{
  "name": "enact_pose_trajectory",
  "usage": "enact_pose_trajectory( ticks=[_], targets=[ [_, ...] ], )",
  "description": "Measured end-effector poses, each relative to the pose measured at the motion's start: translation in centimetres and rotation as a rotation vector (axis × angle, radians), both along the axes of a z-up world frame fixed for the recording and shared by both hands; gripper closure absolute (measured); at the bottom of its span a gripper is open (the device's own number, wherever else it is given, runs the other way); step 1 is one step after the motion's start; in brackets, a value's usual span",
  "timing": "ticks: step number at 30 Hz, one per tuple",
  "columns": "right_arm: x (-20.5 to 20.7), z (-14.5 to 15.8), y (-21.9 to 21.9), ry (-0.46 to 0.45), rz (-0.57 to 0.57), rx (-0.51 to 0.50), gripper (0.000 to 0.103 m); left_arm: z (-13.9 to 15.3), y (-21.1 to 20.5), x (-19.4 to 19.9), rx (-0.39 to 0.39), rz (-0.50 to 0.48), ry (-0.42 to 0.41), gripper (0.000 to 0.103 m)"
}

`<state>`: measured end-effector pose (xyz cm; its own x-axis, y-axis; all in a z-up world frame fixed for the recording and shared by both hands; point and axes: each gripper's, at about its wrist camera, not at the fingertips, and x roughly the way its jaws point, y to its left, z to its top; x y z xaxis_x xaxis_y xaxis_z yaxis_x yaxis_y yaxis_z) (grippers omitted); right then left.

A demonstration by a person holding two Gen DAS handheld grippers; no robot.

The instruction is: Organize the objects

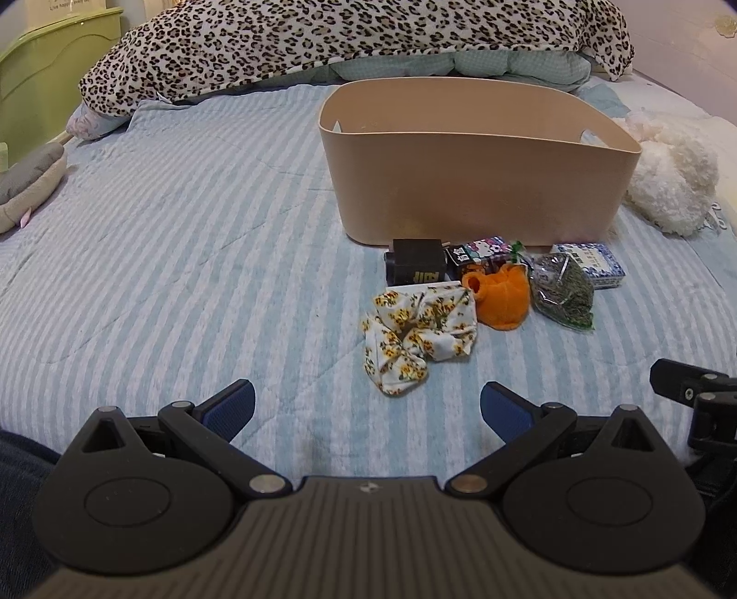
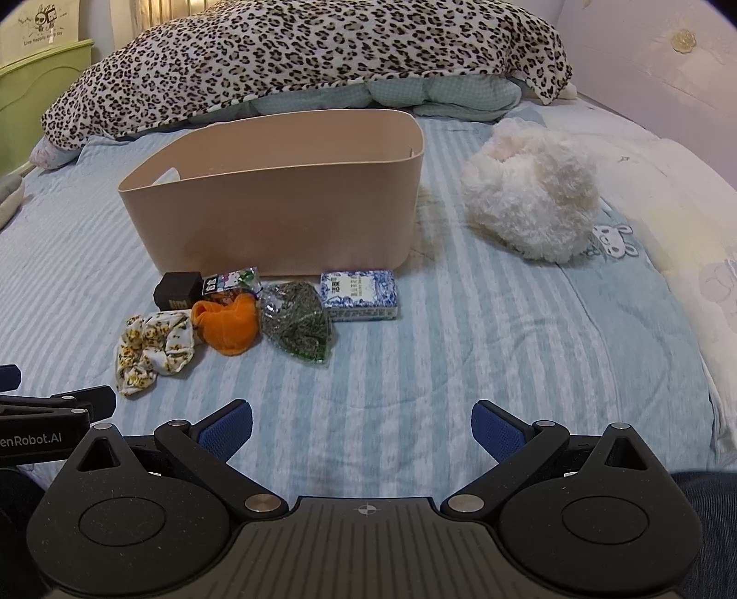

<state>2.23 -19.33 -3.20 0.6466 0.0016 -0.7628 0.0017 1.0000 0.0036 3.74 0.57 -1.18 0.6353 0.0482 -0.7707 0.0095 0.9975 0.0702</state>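
Note:
A beige plastic bin [image 1: 474, 184] [image 2: 276, 216] stands on the striped bed. In front of it lie a floral scrunchie [image 1: 417, 336] [image 2: 154, 345], an orange plush piece [image 1: 502, 297] [image 2: 230, 327], a clear bag of dried green herbs [image 1: 562, 292] [image 2: 297, 320], a black box [image 1: 417, 267] [image 2: 177, 290], a cartoon-printed box [image 1: 481, 253] [image 2: 230, 278] and a blue-and-white patterned box [image 1: 592, 265] [image 2: 361, 295]. My left gripper [image 1: 367, 410] is open and empty, just short of the scrunchie. My right gripper [image 2: 361, 428] is open and empty, nearer than the items and to their right.
A leopard-print quilt [image 1: 322, 41] [image 2: 299, 55] is piled at the back. A white fluffy toy [image 1: 668, 184] [image 2: 529, 198] lies right of the bin. A green bed frame [image 1: 37, 73] is at far left. A grey cushion [image 1: 27, 179] lies at left.

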Motion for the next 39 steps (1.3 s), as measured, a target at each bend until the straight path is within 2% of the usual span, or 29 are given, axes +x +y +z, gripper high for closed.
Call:
enact_pose_trajectory(
  ticks=[16,23,28,31,32,34,35,36,38,39],
  targets=[
    [6.4,-1.6,2.3,0.055,0.065,0.009,0.011,-2.8,1.5,6.5,0.004,-0.013,0.089,0.000],
    [8.6,-4.0,2.7,0.108,0.076,0.019,0.022,-4.8,2.3,7.7,-0.050,-0.028,0.143,0.000],
    [9.9,-5.2,2.9,0.127,0.080,0.032,0.029,-5.9,2.0,7.9,-0.035,-0.063,0.182,0.000],
    [10.1,-5.5,3.3,0.113,0.086,0.032,0.034,-5.8,1.9,8.0,-0.055,-0.097,0.177,0.002],
    [10.1,-5.6,3.5,0.106,0.091,0.029,0.039,-5.8,1.8,7.9,-0.058,-0.103,0.170,0.012],
    [10.1,-5.6,3.8,0.096,0.104,0.020,0.048,-5.6,1.8,7.8,-0.048,-0.113,0.147,0.021],
    [9.9,-5.6,3.9,0.092,0.110,0.017,0.057,-5.5,1.8,7.6,-0.052,-0.120,0.132,0.033],
    [9.8,-5.7,4.0,0.089,0.114,0.011,0.064,-5.3,1.8,7.5,-0.058,-0.128,0.118,0.040],
    [9.5,-5.6,4.0,0.082,0.118,0.003,0.073,-5.1,2.0,7.3,-0.079,-0.141,0.107,0.066],
    [9.4,-5.6,3.9,0.082,0.117,0.006,0.074,-4.9,2.1,7.1,-0.091,-0.143,0.105,0.070]
  ],
)
